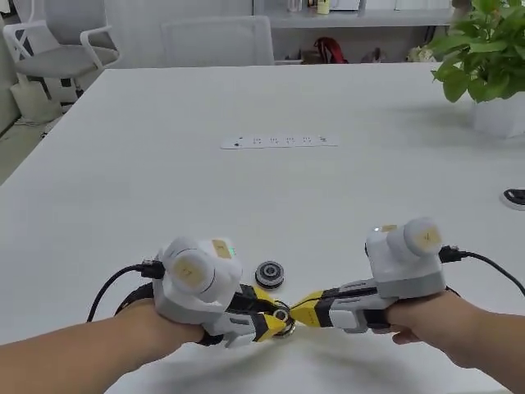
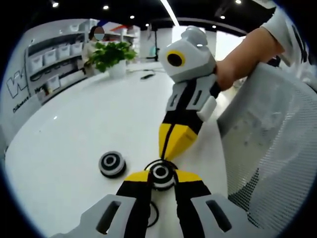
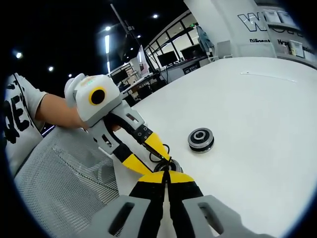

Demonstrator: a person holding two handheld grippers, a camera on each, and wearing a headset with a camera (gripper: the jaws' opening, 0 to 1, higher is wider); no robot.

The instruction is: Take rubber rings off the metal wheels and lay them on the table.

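My left gripper is shut on a small metal wheel, held just above the table near its front edge. From the right, my right gripper meets it tip to tip, its jaws shut on the black rubber ring at the wheel's rim. The held wheel sits at my right jaws' tips, with the left gripper coming in from the left. A second wheel, still wearing its black ring, lies flat on the table just beyond. A thin black loop lies below my left jaws.
A white power strip lies mid-table. A potted plant stands at the far right, with a small black item at the right edge. A mesh chair back is close behind the grippers. White chairs stand beyond the table.
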